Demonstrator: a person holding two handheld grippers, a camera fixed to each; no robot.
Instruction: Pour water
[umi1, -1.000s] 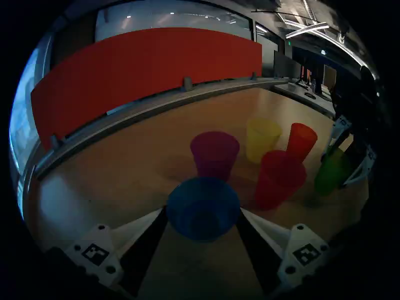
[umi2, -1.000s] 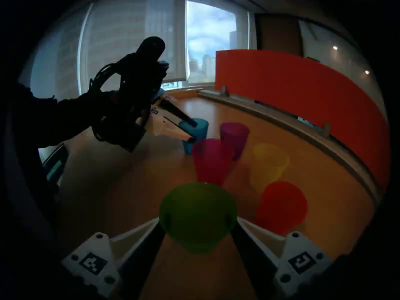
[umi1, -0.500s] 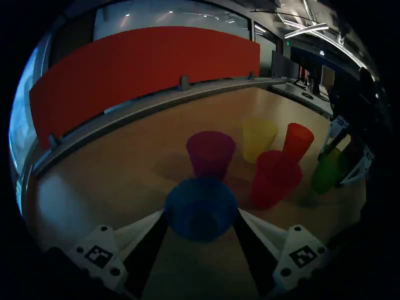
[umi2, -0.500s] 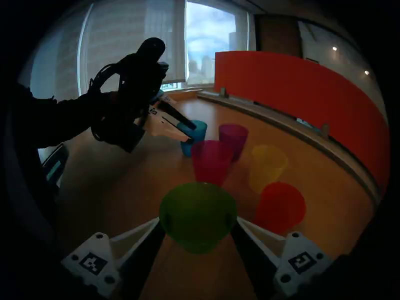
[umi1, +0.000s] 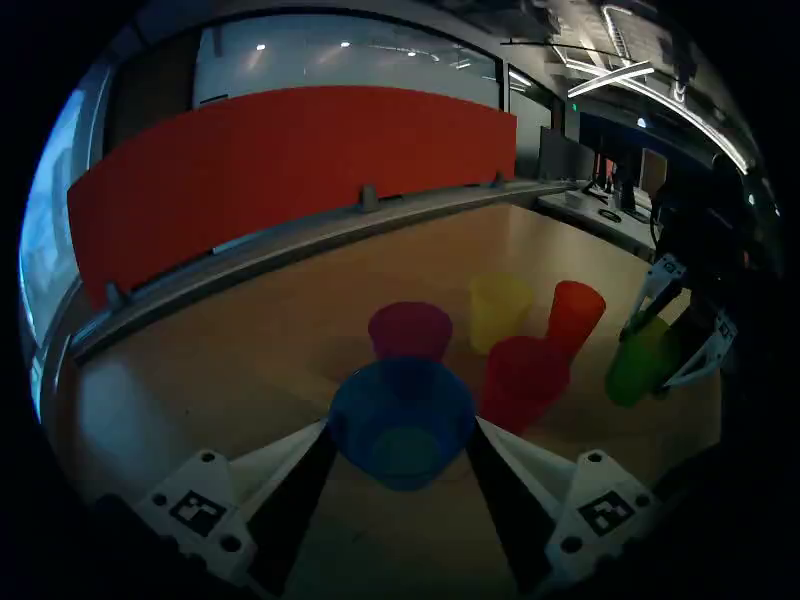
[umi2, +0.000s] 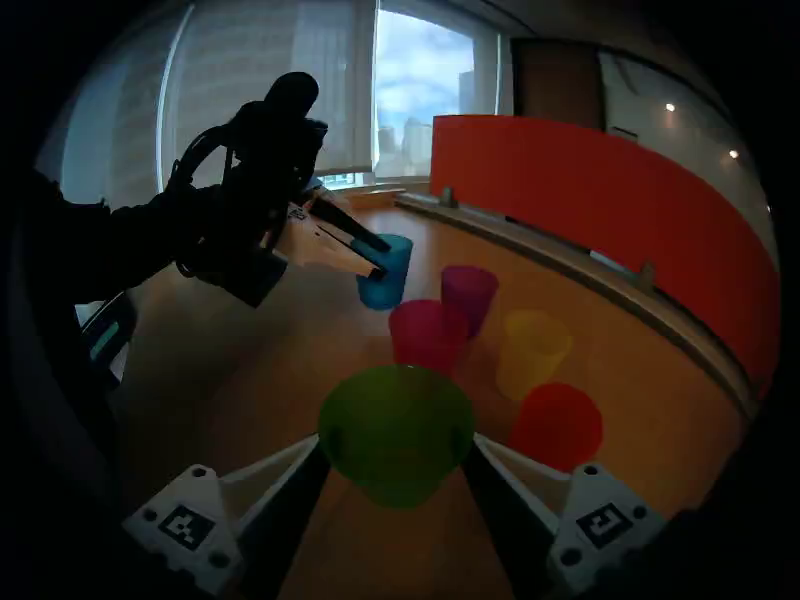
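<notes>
My left gripper (umi1: 402, 440) is shut on a blue cup (umi1: 402, 422), held upright above the table; the right gripper view shows that blue cup (umi2: 383, 272) lifted off the wood in the left gripper (umi2: 362, 258), with a hand behind it. My right gripper (umi2: 396, 450) is shut on a green cup (umi2: 397, 430), also upright; from the left gripper view this green cup (umi1: 636, 360) hangs at the right in the right gripper (umi1: 660, 345). On the table stand a purple cup (umi1: 410, 332), a yellow cup (umi1: 500, 312), a red cup (umi1: 522, 382) and an orange-red cup (umi1: 574, 318).
The cups stand on a wooden table (umi1: 250, 330) bordered by a metal rail (umi1: 300, 230) with a red partition (umi1: 280, 160) behind it. A dark sleeve (umi2: 110, 245) fills the left of the right gripper view. Windows (umi2: 420, 90) lie beyond.
Both held cups have risen: the blue cup has left the table and the standing cups now sit lower and farther in both views.
</notes>
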